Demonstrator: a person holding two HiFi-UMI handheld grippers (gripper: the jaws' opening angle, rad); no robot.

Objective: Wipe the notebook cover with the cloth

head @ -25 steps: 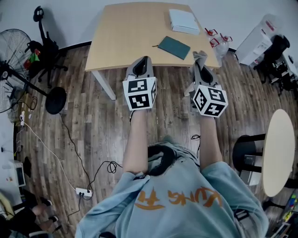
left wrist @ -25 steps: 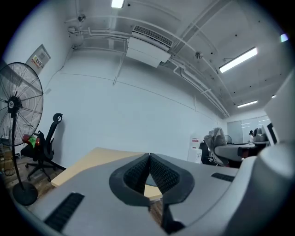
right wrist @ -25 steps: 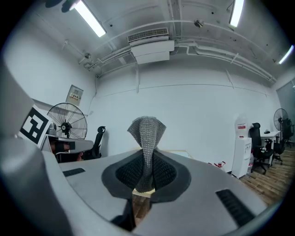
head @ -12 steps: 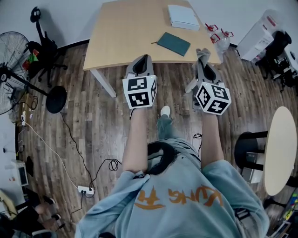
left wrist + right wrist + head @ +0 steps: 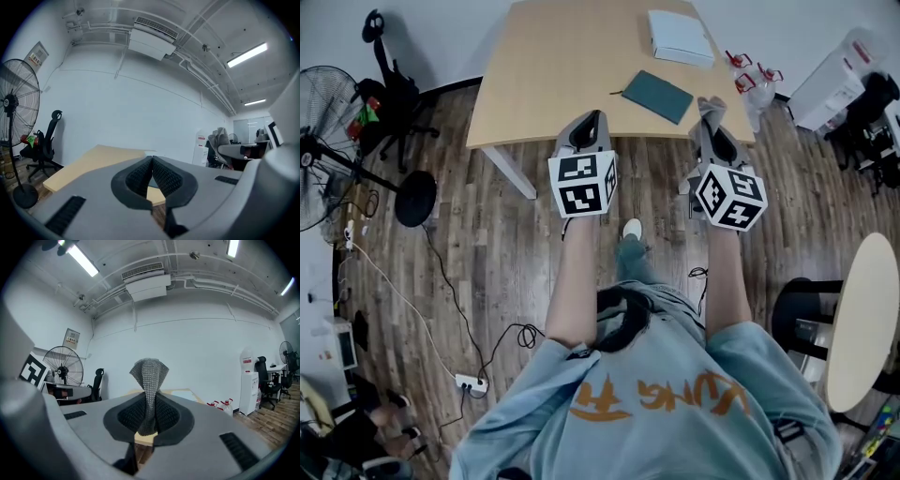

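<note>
Two grippers here: my right gripper (image 5: 149,401) pinches the soft, light cloth (image 5: 149,373); my left gripper (image 5: 152,159) is pressed together, empty. The notebook (image 5: 657,97) lies on the table (image 5: 553,66), thin, and I think it can slide.

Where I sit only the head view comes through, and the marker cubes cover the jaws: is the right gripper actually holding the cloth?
Observer: Yes. The right gripper view shows the right gripper shut on the grey knitted cloth, which sticks out beyond the jaws.
Operator: And the left one, anything in it?
Observer: No. The left gripper view shows the left gripper with its jaws closed together and nothing between them.
</note>
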